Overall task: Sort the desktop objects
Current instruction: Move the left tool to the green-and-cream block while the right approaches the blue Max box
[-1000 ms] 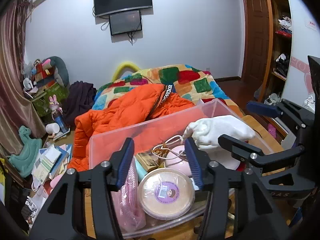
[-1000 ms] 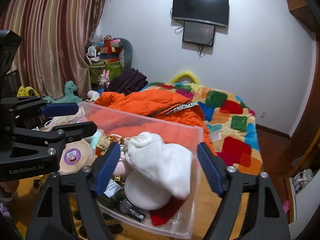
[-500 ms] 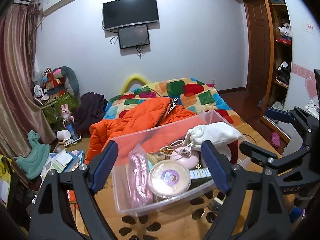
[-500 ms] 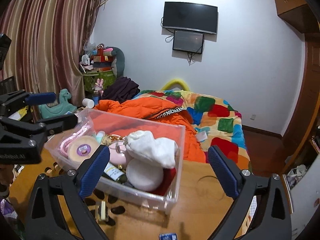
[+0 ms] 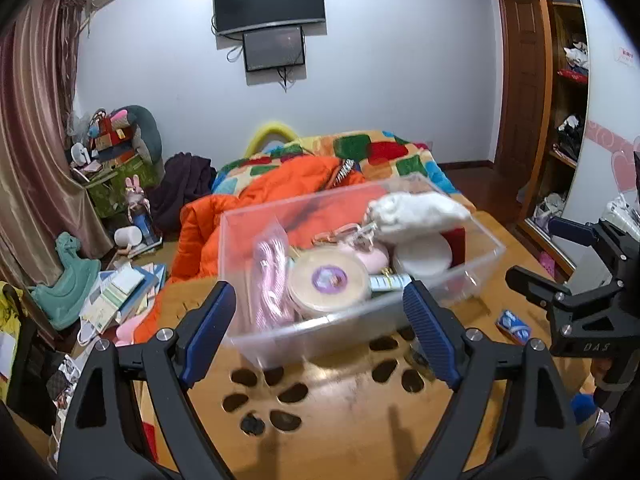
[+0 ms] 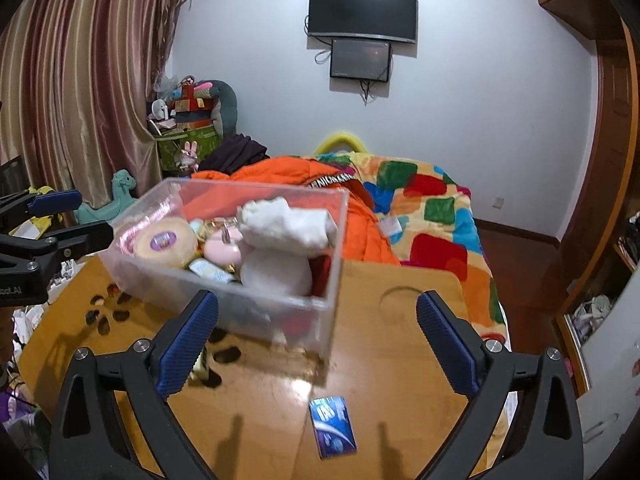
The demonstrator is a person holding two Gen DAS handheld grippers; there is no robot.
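A clear plastic box stands on the wooden table. It holds a round beige tin, a white cloth pouch, a pink cord bag and other small items. My left gripper is open just short of the box's near wall, with nothing held. My right gripper is open wide before the box's right corner, also empty. A small blue packet lies on the table near the right gripper.
Dark oval cut-outs pierce the tabletop in front of the box. Beyond the table lies a bed with a patchwork quilt and an orange jacket. Books and toys litter the floor at left. Shelves stand at right.
Both grippers have opened wide and drawn back from the box. The tin and the white pouch that stood between their fingers now lie in the box, farther away.
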